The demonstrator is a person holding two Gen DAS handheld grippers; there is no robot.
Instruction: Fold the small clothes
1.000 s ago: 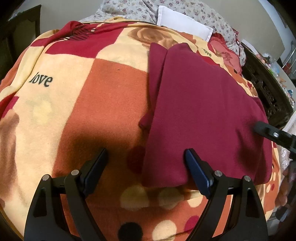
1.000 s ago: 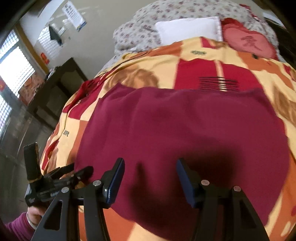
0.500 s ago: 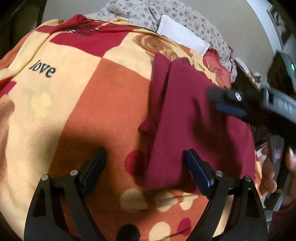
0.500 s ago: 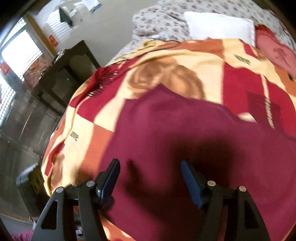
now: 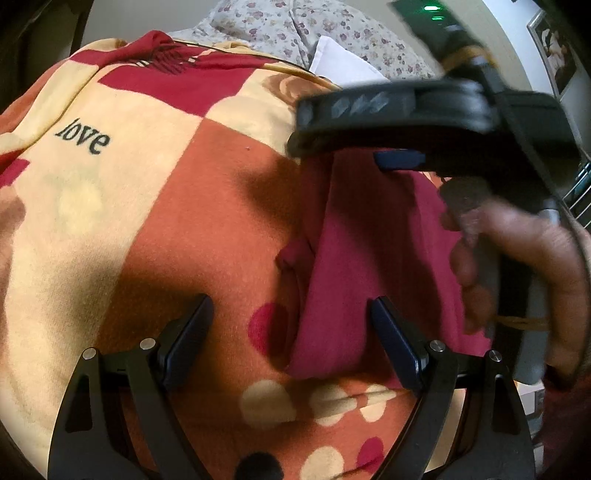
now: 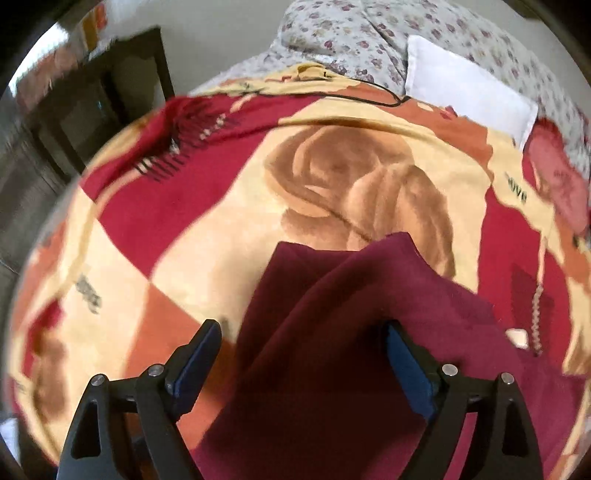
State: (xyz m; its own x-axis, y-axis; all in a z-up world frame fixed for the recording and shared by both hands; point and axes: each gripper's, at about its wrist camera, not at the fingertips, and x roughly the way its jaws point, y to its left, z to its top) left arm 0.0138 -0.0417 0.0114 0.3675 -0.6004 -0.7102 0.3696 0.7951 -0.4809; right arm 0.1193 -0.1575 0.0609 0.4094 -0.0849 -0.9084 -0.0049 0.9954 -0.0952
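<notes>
A maroon cloth [image 5: 354, 251] lies folded on the patterned blanket [image 5: 192, 206]. Its left edge bunches into a small fold. My left gripper [image 5: 288, 314] is open just above the cloth's near left edge, and that edge lies between the fingers untouched. In the right wrist view the same cloth [image 6: 332, 314] runs under my right gripper [image 6: 301, 332]. Its jaws are opening over the cloth's far left part and the pads do not press on it. A hand [image 5: 517, 266] holds that right gripper [image 5: 332, 147], which hides the far end of the cloth in the left wrist view.
The blanket [image 6: 207, 221] carries the word "love" and covers a bed. A floral quilt [image 6: 351, 33] and a white pillow [image 6: 465, 92] lie at its far end, with a red cushion [image 6: 557, 184] at the right. A dark wooden cabinet [image 6: 92, 110] stands beyond the left side.
The right gripper has swept leftward across the cloth toward its far left corner, and its jaws have widened. In the left wrist view it came in from the right. The left gripper only tilted a little.
</notes>
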